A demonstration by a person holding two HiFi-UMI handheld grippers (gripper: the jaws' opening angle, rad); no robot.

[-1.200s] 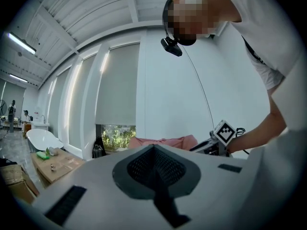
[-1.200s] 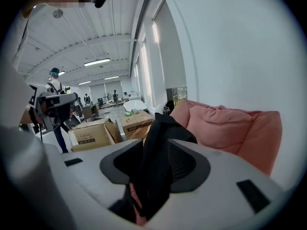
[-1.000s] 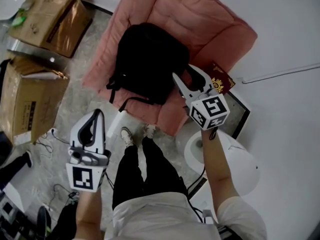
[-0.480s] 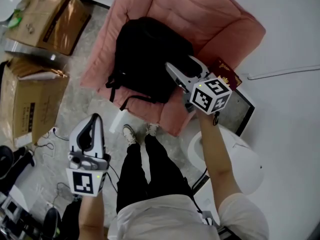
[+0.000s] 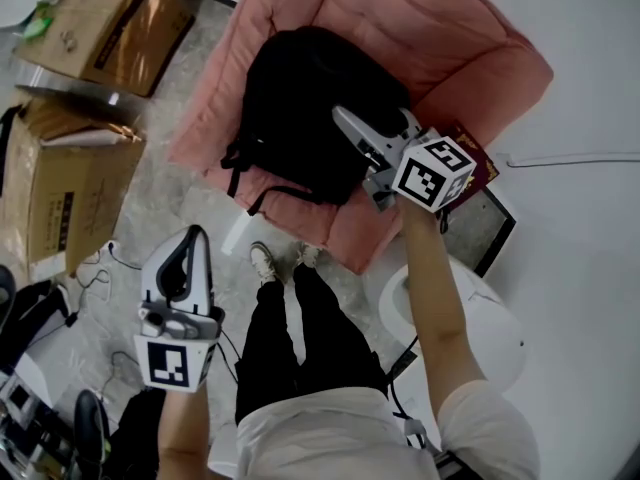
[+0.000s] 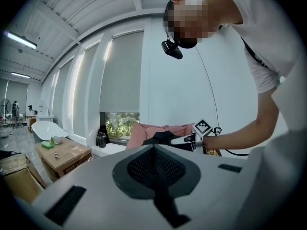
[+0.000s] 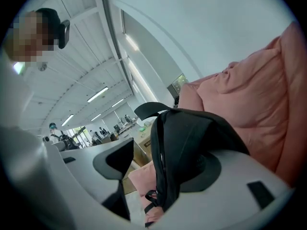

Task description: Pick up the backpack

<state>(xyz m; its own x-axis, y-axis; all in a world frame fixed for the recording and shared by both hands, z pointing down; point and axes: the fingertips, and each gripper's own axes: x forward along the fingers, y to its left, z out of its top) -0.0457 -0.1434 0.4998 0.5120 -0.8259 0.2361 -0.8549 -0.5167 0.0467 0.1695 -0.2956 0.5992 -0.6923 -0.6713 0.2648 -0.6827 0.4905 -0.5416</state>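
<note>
Right gripper view: right tongs (image 7: pixel 165 162) have just been opening wide, backpack (image 7: pixel 192 143) edge between them.
Probably not pinching it; backpack covers one pad. Left tongs (image 5: pixel 187 240) closed, empty.

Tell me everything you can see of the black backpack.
The backpack is black, apparently of soft fabric, rounded and full. It lies on the seat of the pink padded armchair, with thin straps trailing from its near end over the seat's front. What looks like a carry loop arches at its top. The right gripper has its jaws, which have just been opening, apart with the pack's side edge between them. I cannot tell whether they touch it.
</note>
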